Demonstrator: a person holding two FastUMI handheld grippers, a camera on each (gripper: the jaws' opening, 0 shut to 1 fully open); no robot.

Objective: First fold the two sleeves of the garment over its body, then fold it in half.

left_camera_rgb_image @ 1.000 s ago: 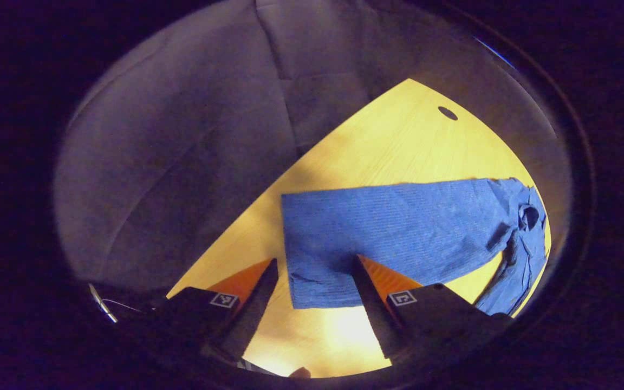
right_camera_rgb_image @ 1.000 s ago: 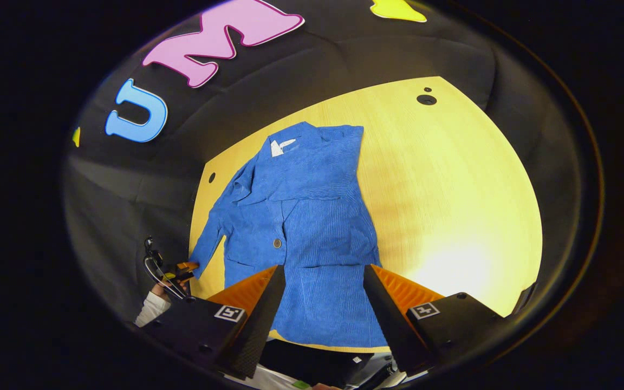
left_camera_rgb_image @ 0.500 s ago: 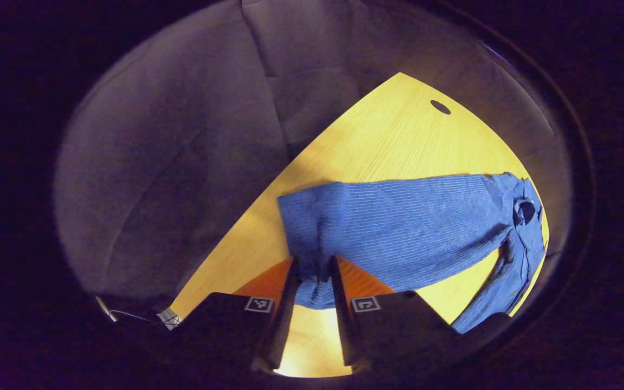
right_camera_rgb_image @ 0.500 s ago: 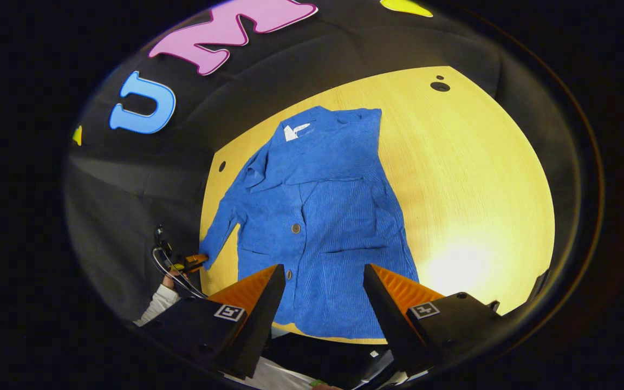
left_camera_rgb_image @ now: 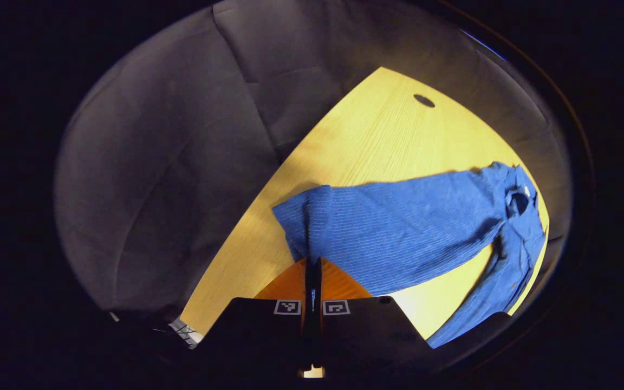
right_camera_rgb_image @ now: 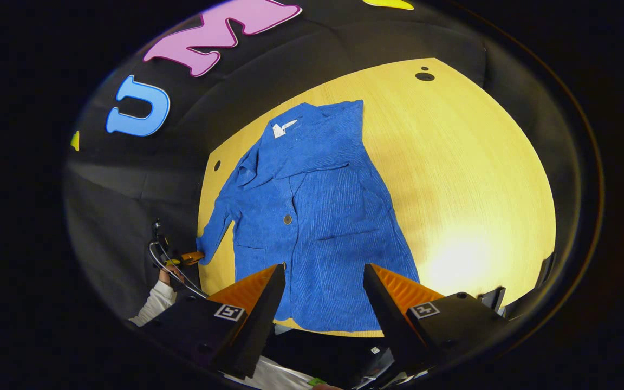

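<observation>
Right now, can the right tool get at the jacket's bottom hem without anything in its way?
Probably yes: the right tool hangs open above the blue jacket, whose bottom hem lies flat and uncovered on the table just below the fingers.

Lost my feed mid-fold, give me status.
Left gripper shut on sleeve cuff. Right gripper open, above jacket hem. Jacket flat on table, other sleeve looks folded over. Nothing in the way.
</observation>
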